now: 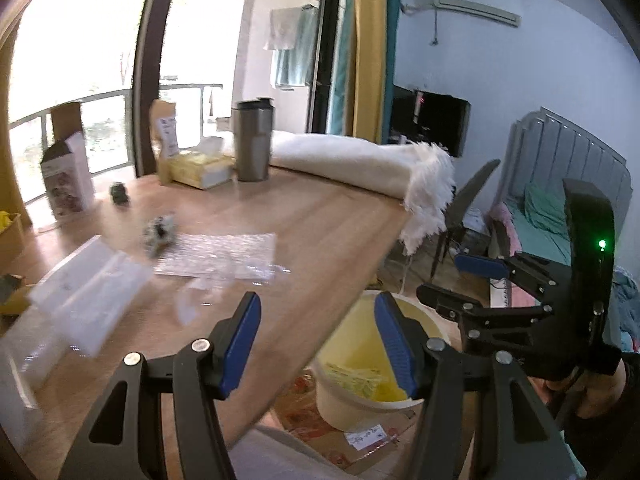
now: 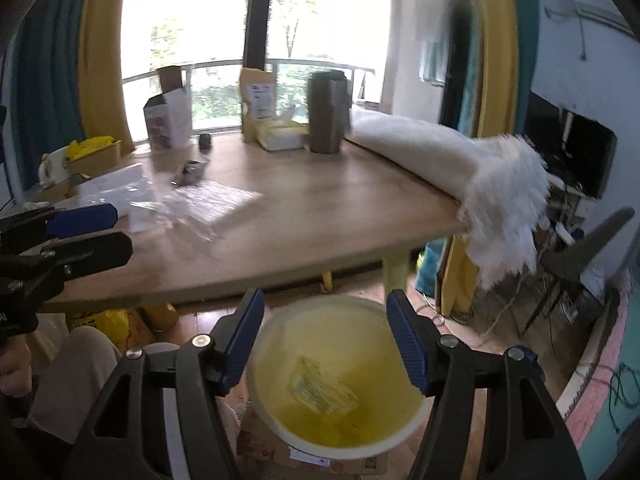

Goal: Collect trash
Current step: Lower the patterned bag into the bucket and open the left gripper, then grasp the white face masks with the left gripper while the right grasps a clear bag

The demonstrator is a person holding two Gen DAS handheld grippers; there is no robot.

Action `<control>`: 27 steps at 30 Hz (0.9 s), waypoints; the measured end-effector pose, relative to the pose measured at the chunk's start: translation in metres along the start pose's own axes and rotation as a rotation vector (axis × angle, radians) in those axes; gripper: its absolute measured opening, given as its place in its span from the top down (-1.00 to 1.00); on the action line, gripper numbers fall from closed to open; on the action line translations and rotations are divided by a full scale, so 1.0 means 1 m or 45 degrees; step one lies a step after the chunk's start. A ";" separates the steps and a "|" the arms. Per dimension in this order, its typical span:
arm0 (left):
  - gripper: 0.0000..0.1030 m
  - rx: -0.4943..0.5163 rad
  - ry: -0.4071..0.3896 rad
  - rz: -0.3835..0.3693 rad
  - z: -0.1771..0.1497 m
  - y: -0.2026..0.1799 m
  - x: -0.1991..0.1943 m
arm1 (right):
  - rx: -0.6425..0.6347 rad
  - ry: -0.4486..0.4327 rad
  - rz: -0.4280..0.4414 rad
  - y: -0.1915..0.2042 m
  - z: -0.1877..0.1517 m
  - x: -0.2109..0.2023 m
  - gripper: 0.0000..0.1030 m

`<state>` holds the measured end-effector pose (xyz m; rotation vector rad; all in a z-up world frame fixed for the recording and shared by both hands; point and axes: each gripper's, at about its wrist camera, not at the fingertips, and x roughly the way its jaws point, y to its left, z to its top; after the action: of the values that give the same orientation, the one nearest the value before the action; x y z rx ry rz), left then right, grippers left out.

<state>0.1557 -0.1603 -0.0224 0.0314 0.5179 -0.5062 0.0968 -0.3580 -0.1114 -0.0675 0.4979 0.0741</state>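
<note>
1. Clear plastic wrappers (image 1: 80,280) and a bubble-wrap sheet (image 1: 224,252) are seen lying on the wooden counter (image 1: 320,220).
2. The left tongs (image 1: 318,344) are held open and empty.
3. The right tongs (image 2: 324,340) are held open, empty, above the yellow bucket (image 2: 340,396), where a crumpled wrapper (image 2: 320,392) is seen.

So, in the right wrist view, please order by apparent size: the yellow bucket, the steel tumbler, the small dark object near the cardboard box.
1. yellow bucket, though it is nearest the camera
2. steel tumbler
3. small dark object
</note>
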 end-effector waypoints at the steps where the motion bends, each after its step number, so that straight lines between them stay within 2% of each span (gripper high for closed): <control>1: -0.16 0.000 -0.004 0.011 0.001 0.004 -0.003 | -0.008 -0.007 0.008 0.006 0.004 0.000 -0.19; 10: -0.16 -0.089 -0.018 0.140 0.002 0.051 -0.037 | -0.064 -0.051 0.100 0.053 0.045 0.006 -0.20; 27: -0.16 -0.276 -0.019 0.460 -0.018 0.154 -0.108 | -0.222 -0.065 0.307 0.148 0.106 0.041 -0.20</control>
<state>0.1391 0.0265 -0.0014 -0.0849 0.5359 -0.0963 0.1698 -0.1998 -0.0447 -0.1757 0.4459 0.3544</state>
